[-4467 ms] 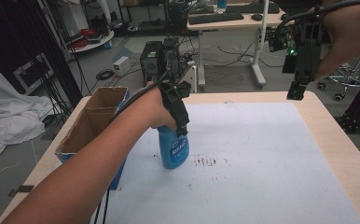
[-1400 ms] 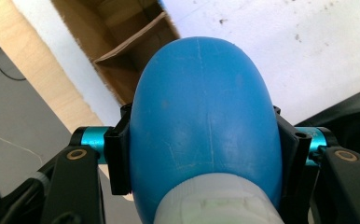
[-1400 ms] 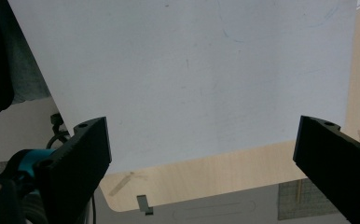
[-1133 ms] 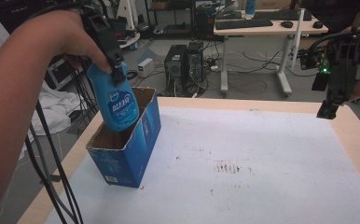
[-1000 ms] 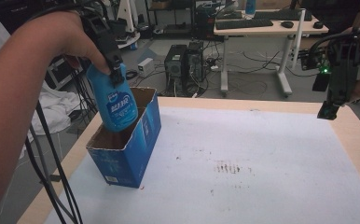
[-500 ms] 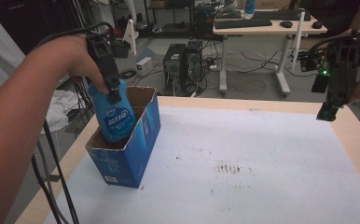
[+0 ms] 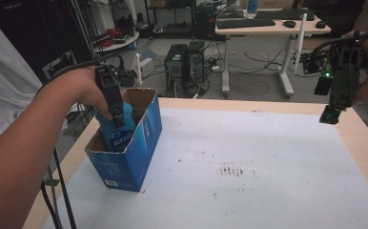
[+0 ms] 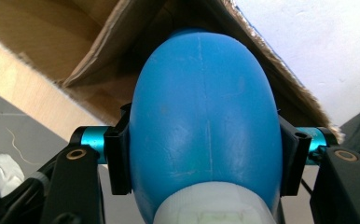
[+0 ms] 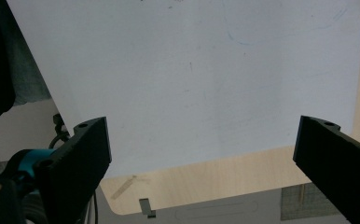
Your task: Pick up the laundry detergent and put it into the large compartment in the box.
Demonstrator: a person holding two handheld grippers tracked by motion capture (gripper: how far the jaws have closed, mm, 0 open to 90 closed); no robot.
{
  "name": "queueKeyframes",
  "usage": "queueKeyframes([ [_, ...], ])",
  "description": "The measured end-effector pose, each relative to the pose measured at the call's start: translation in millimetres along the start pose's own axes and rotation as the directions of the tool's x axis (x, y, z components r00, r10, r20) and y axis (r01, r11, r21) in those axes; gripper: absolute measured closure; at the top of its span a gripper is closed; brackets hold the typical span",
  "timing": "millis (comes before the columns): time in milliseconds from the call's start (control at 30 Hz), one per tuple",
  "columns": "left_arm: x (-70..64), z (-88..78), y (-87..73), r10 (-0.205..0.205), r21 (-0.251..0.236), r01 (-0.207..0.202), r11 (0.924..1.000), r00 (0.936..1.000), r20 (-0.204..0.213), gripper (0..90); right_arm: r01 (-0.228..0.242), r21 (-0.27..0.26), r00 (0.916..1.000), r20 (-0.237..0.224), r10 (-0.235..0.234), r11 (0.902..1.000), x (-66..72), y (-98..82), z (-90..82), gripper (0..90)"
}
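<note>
A blue plastic bottle (image 7: pixel 117 135) with a white cap end stands partly down inside an open blue cardboard box (image 7: pixel 139 150) at the table's left edge. My left gripper (image 7: pixel 117 114) is shut on the bottle's upper part. In the left gripper view the bottle (image 8: pixel 204 130) bulges between the two black pads (image 8: pixel 116 161), with the box's brown flaps (image 8: pixel 99 60) behind it. My right gripper (image 7: pixel 333 113) hangs open over the table's far right corner, nothing between its jaws. In the right gripper view my right gripper (image 9: pixel 201 149) looks down on the white sheet.
A white sheet (image 7: pixel 249 162) covers the wooden table (image 7: pixel 363 143); a dark smudge (image 7: pixel 230 170) marks its middle. Behind the table are a desk with a keyboard (image 7: pixel 263 21), computer towers (image 7: pixel 182 67) and floor cables. White cloth (image 7: pixel 3 100) lies at far left.
My left gripper has sunk with the bottle, from above the box to partly inside it. The right gripper has stayed where it was.
</note>
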State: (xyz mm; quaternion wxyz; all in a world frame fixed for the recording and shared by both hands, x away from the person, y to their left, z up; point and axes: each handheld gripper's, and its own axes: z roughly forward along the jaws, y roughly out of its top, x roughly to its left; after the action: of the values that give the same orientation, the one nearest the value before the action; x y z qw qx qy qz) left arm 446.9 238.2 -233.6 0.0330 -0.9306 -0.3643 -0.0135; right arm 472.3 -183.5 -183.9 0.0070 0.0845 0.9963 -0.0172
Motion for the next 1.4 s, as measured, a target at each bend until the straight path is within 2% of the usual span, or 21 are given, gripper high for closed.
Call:
queueKeyframes([
  [67, -1.2, 6.6, 0.9, 0.039, 0.010, -0.039, 0.9992, 0.9992, -0.006, 37.7, 0.004, 0.002, 1.0000, 0.000, -0.004, 1.0000, -0.4, -0.1, -0.2, 3.2],
  [200, -1.8, 21.2, 3.7, 0.047, 0.004, -0.047, 0.9989, 0.9989, 0.000, 37.7, 0.013, 0.003, 0.9999, 0.000, -0.013, 0.9999, -0.4, 0.3, 0.8, 3.1],
  [233, -1.1, 23.8, 4.6, 0.067, 0.009, -0.067, 0.9977, 0.9977, -0.001, 37.7, 0.012, 0.003, 0.9999, 0.001, -0.012, 0.9999, -0.4, 0.4, 1.1, 3.1],
  [300, -1.6, 30.3, 5.0, 0.065, 0.005, -0.065, 0.9979, 0.9979, -0.001, 37.7, 0.008, 0.005, 1.0000, -0.002, -0.008, 1.0000, 0.1, 0.5, 2.1, 3.1],
  [400, -0.2, 36.7, 4.9, 0.090, 0.011, -0.089, 0.9959, 0.9960, -0.006, 37.7, 0.007, 0.005, 1.0000, -0.002, -0.007, 1.0000, -0.6, 0.4, 3.4, 3.1],
  [433, -0.5, 38.9, 4.5, 0.093, -0.001, -0.093, 0.9957, 0.9957, -0.007, 37.7, 0.003, 0.006, 1.0000, -0.004, -0.003, 1.0000, -0.4, 0.3, 3.9, 3.1],
  [633, -1.5, 49.1, 4.6, 0.142, -0.013, -0.142, 0.9898, 0.9897, -0.017, 37.7, 0.006, 0.006, 1.0000, -0.003, -0.006, 1.0000, -0.4, 0.3, 4.2, 3.1],
  [1200, -1.3, 52.8, 8.3, 0.164, -0.005, -0.164, 0.9864, 0.9861, -0.027, 37.0, 0.004, -0.003, 1.0000, 0.002, -0.004, 1.0000, -1.6, -3.1, 6.4, 3.1],
  [1367, -1.2, 52.9, 8.4, 0.179, -0.001, -0.179, 0.9838, 0.9832, -0.034, 36.0, -0.004, 0.001, 1.0000, 0.000, 0.004, 1.0000, -1.2, -4.3, 6.5, 3.1],
  [1400, -1.7, 52.8, 8.4, 0.193, 0.001, -0.193, 0.9811, 0.9803, -0.041, 35.9, 0.002, -0.002, 1.0000, 0.001, -0.002, 1.0000, -1.4, -4.5, 6.6, 3.1],
])
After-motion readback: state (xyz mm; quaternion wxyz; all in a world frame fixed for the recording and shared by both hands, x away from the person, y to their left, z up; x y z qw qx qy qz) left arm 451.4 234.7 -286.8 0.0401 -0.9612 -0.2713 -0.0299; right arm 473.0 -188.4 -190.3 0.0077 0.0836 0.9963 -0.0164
